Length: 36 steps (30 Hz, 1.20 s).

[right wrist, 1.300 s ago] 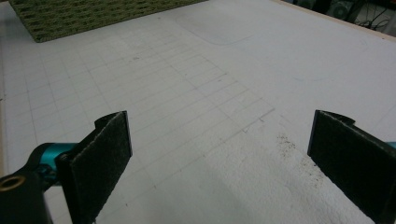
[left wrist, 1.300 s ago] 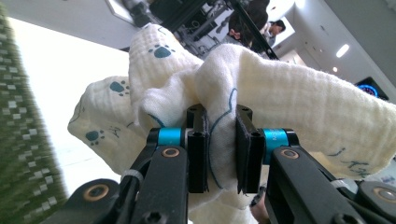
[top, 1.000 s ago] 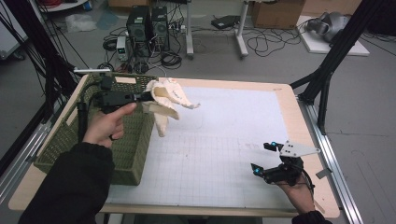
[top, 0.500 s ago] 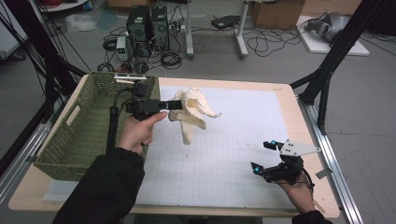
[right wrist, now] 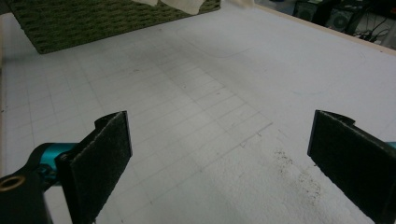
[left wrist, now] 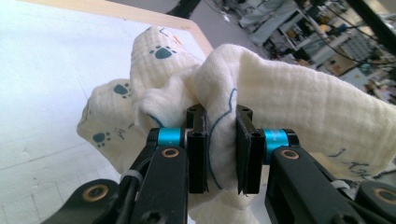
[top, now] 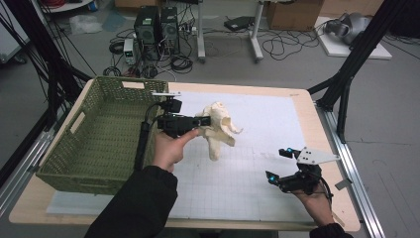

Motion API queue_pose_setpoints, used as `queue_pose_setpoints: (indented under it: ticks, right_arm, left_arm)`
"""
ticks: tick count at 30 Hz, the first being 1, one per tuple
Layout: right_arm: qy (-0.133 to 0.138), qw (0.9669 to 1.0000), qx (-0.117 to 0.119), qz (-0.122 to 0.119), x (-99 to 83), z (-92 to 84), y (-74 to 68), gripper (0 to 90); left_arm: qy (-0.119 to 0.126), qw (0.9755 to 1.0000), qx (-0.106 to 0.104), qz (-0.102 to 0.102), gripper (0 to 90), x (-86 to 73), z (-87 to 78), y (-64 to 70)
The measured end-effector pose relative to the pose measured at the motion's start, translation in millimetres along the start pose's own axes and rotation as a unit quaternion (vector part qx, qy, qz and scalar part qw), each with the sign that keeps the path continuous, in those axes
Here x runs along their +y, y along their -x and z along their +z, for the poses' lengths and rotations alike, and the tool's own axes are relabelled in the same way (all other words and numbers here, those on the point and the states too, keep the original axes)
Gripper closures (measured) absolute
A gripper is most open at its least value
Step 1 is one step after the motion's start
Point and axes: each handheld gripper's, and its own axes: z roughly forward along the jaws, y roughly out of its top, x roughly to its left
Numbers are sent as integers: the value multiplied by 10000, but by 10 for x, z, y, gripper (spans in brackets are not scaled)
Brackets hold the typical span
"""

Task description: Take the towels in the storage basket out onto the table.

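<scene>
Clamped on a bunched fold of cream cloth (left wrist: pixel 261 88), the left gripper (left wrist: pixel 219 149) has its jaws drawn close together, with fabric pinched between the pads and bulging out above and to both sides. Blue paw prints and thin blue lines mark the cloth. From above, the left gripper (top: pixel 203 121) is held over the white mat (top: pixel 257 178), just past the 3 o'clock edge of the green basket (top: pixel 94 134), and points toward 3 o'clock. The cloth (top: pixel 218 129) hangs from it in a crumpled bundle, its lower end drooping toward the mat at about 6 o'clock from the grip; whether that end touches the mat cannot be told. The basket sits at the table's 9 o'clock side.

Over at the 4 o'clock corner of the mat, the right gripper (top: pixel 282 163) rests low in the person's hand, well apart from the cloth. Its jaws stand wide apart with nothing between them; the right gripper (right wrist: pixel 219 158) looks across bare gridded mat toward the basket's wall (right wrist: pixel 93 23) at 11 o'clock.
</scene>
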Motion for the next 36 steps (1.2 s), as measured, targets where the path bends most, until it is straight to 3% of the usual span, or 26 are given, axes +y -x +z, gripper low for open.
queue_pose_setpoints:
  ticks: [3, 10, 16, 24, 28, 32, 36]
  right_arm:
    - [25, 10000, 2, -18, 7, 3, 7, 54]
    - [20, 10000, 11, -2, 16, 8, 15, 54]
    - [-15, 10000, 51, -36, 28, 44, 28, 90]
    - [-59, 9998, 184, -83, 90, 73, 65, 339]
    - [-215, 9995, 208, 113, 158, 141, 146, 492]
    - [-311, 9991, 185, 215, 199, 205, 204, 541]
    - [-511, 9980, 173, 334, 259, 391, 298, 567]
  left_arm:
    - [-46, 10000, 26, -2, 773, -85, 106, 22]
    - [-252, 9991, 319, 110, 770, -286, 378, 3]
    - [-510, 9966, 624, 144, 766, -473, 636, -65]
    - [-856, 9929, 789, 223, 740, -713, 885, -132]
    - [-1027, 9890, 935, 511, 729, -812, 960, -102]
    - [-1141, 9868, 969, 615, 718, -902, 993, -121]
    - [-1123, 9872, 904, 688, 705, -932, 986, -134]
